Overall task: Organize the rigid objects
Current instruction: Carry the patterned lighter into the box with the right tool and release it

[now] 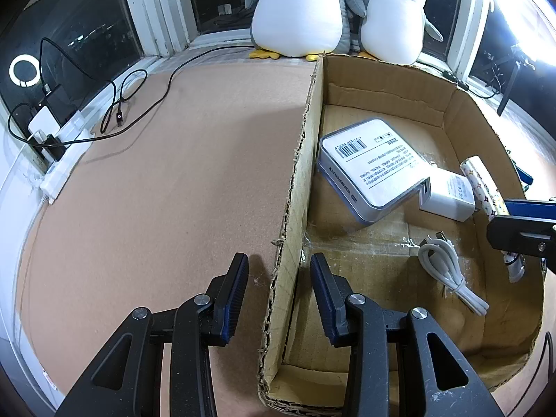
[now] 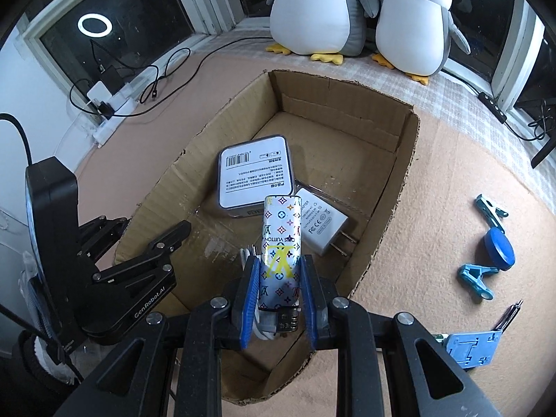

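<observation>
Partway, I'd say. The cardboard box (image 2: 399,160) near the worktop's back edge already holds a tin (image 2: 255,175), charger (image 2: 321,224) and white cable (image 1: 448,278). The right tongs (image 2: 279,288) grip a patterned lighter (image 2: 280,246) over the box. The left tongs (image 1: 279,295) straddle its wall, barely apart, whether pinching I cannot tell. Blue clips (image 2: 477,279) and a disc (image 2: 498,248) wait near the right edge.

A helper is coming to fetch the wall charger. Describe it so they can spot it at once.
Find the open cardboard box in front of the two plush penguins. Inside, the wall charger lies partly under the flat silver case with the barcode label. It is the only plain white block with two metal prongs.
</observation>
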The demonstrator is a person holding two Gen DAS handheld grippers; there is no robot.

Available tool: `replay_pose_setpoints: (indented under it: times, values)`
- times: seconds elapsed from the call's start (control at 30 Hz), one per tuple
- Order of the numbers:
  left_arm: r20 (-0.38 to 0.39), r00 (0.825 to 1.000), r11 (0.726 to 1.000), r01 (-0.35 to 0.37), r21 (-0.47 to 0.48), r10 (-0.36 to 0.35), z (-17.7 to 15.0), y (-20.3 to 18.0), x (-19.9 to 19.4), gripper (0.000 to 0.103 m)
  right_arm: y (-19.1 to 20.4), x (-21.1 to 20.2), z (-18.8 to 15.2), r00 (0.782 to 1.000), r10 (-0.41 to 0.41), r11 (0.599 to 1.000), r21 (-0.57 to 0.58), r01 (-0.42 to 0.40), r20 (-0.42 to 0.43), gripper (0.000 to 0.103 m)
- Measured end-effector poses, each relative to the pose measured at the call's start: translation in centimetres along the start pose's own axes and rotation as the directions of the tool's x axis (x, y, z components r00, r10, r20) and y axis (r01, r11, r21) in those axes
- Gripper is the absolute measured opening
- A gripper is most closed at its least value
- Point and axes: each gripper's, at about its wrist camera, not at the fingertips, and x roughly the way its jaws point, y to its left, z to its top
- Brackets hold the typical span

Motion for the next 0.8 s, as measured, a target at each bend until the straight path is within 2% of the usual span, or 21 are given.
replay_pose_setpoints:
  times: [0.33,0.47,0.5,0.57,0.63,0.8]
  values:
    - [-0.008,1.000,1.000,0.007,0.017,-0.007,0.4,-0.2,0.1,0.041,0.2,0.0,0.7,1.000,-0.027,1.000,-0.005,0.027,0.006,0.021]
    - [-0.006,1.000,1.000,0.016,0.007,-0.016,0.4,0.1,0.1,0.041,0.1,0.1,0.8,1.000,-0.007,1.000,0.001,0.007,0.000,0.023]
    - [-0.007,1.000,1.000,0.015,0.010,-0.015,0.4,0.1,0.1,0.041,0.2,0.2,0.8,1.000,0.004,1.000,-0.003,-0.004,-0.009,0.026]
    - [-0.007,1.000,1.000,0.015,0.013,-0.015,0.4,0.1,0.1,0.041,0.2,0.1,0.8,1.000,0.001,1.000,-0.004,-0.001,-0.003,0.051]
    - [-0.005,1.000,1.000,0.016,0.009,-0.016,0.4,0.2,0.2,0.042,0.3,-0.3,0.8,1.000,-0.005,1.000,-0.004,0.005,0.015,0.055]
    - [-0.005,1.000,1.000,0.014,0.009,-0.014,0.4,0.2,0.2,0.042,-0.2,-0.9,0.9,0.999,0.005,1.000,0.029,-0.006,0.040,0.055]
